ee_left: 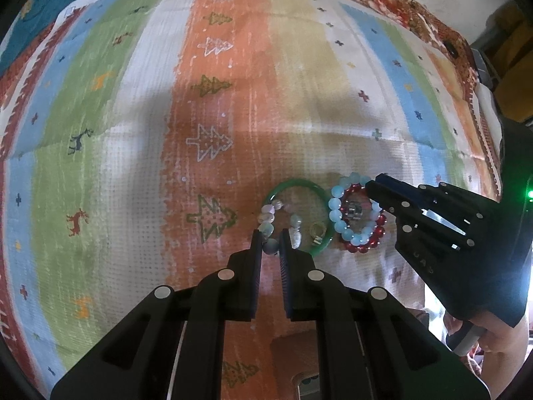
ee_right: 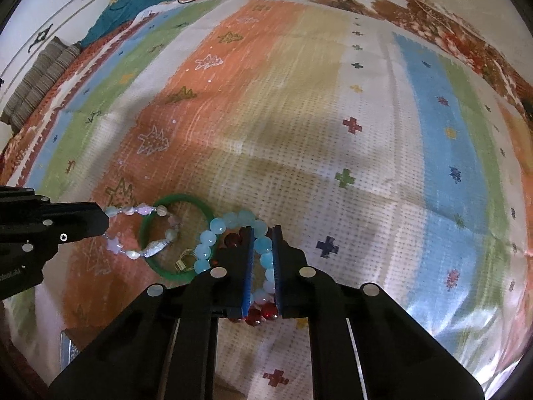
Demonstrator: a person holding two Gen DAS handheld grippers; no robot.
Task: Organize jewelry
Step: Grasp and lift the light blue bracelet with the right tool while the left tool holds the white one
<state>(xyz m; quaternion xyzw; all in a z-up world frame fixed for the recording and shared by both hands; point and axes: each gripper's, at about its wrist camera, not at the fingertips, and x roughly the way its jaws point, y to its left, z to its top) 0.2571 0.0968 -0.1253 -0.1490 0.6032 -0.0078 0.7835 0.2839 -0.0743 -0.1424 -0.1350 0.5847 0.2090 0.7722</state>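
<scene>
A: Reporting on the left tool [ee_left: 270, 243]. Its jaws are standing nearly together, pinching a strand of the pastel stone bracelet [ee_left: 276, 220]. That bracelet is lying partly inside the green bangle [ee_left: 296, 185] on the orange stripe of the striped blanket [ee_left: 133, 133].

B: And the right tool [ee_right: 263, 256]?

A: It is pointing steeply down, its blue-padded jaws clamping the pale blue bead bracelet [ee_right: 213, 230]. A red bead bracelet [ee_right: 263, 315] is sitting in the same place; red beads are showing at the base of the jaws, but I cannot tell whether they are being gripped too.

B: How are the items lying against one another?

A: The blue and red bracelets are overlapping, just beside the green bangle and touching its rim. A small gold ring [ee_left: 317, 230] is resting inside the bangle. All of it is sitting toward the near edge of the blanket.

B: Any readable markings?

A: Faint embossed letters are showing on the right tool's body in the left view; they are reading roughly "GAS", not clearly. Nothing legible on the jewelry.

B: Anything else?

A: A hand [ee_left: 489, 343] is holding the right tool's grip.
</scene>
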